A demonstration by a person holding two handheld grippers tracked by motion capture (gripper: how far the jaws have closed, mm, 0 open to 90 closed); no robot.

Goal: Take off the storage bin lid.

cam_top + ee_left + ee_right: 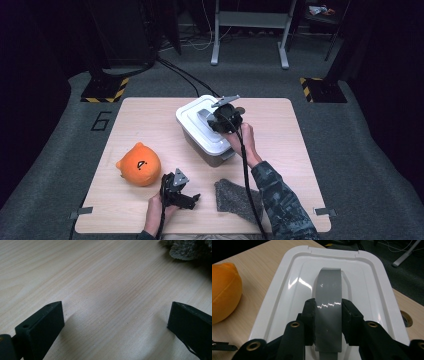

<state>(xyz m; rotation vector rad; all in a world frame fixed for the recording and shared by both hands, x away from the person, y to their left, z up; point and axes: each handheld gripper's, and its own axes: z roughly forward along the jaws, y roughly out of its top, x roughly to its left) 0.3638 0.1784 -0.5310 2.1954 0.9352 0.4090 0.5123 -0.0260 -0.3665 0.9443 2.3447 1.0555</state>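
I had the right gripper [328, 312] clamped on the grey arched handle [328, 302] of the white lid [372, 287], storage bin [207, 131] mid-tabletop [145, 112]. Glossy hard plastic, likely light and slippery; handle judged the best hold. Left gripper [115, 322] released, resting near the fuzzy grey cloth [235, 199].

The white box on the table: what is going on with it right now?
A person's right gripper is clamped on the grey handle of the white lid, which sits on the box. The left gripper rests open near the table edge, holding nothing. An orange plush toy and a grey cloth lie nearby.
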